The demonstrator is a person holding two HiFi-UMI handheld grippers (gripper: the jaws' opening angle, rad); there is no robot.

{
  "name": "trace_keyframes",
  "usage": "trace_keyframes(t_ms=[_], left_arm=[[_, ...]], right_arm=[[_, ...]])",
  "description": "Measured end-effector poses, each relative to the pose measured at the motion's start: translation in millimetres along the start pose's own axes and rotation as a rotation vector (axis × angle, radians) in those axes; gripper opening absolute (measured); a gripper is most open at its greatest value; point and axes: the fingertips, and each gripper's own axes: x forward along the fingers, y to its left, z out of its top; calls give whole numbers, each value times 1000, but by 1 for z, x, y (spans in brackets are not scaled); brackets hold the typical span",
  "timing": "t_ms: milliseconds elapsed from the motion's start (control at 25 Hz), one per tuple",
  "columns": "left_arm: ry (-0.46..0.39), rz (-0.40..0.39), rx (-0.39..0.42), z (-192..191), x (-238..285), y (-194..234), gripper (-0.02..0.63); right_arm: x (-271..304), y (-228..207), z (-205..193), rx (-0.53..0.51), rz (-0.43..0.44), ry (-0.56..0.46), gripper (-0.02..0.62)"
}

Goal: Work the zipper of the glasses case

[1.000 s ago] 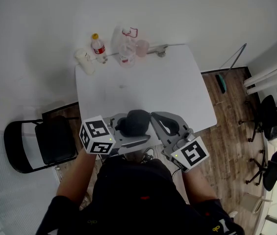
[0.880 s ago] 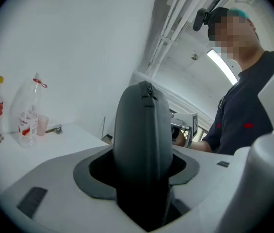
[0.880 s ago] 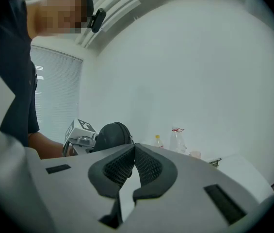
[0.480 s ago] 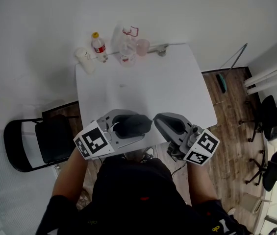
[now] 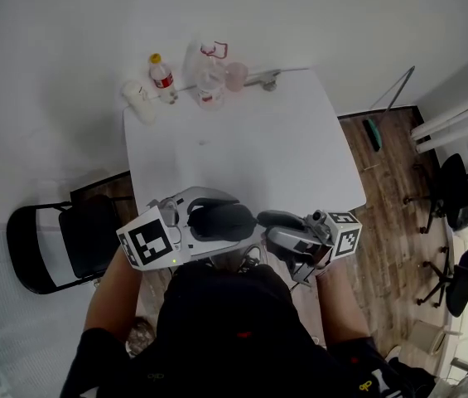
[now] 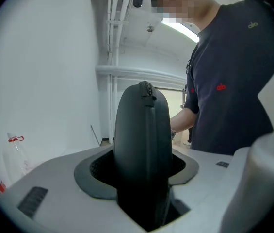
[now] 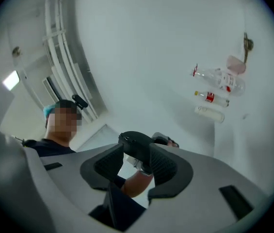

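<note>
The black glasses case [image 5: 224,220] is held over the table's near edge, my left gripper [image 5: 209,222] shut on it. In the left gripper view the case [image 6: 143,140] stands up between the grey fingers [image 6: 54,188], its zipper [image 6: 148,89] running over the top. My right gripper [image 5: 268,222] is just right of the case's end and points at it. Its jaws have just been opening and now stand apart. In the right gripper view the case's end [image 7: 136,141] shows beyond the gap of the right gripper [image 7: 137,168]; the pads [image 7: 108,166] do not press on it.
A white table [image 5: 300,156] carries a red-capped bottle [image 5: 161,75], a clear bottle [image 5: 209,77], a pink cup [image 5: 235,75] and a white roll [image 5: 138,99] along its far edge. A black chair [image 5: 60,247] stands at the left. Wooden floor and office chairs lie to the right.
My right gripper has rolled, slid right and back from the case, and its jaws have opened. My left gripper has rolled, turning the case with it.
</note>
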Motion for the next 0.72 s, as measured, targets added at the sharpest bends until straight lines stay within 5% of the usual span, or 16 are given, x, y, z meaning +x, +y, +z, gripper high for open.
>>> trace_keyframes(t_ms=[280, 720], left_arm=[[42, -58, 14, -8, 3, -9, 265], [57, -55, -4, -15, -1, -9, 265]], right_arm=[[8, 6, -12, 227, 180, -48, 155], [1, 16, 2, 230, 242, -115, 121]])
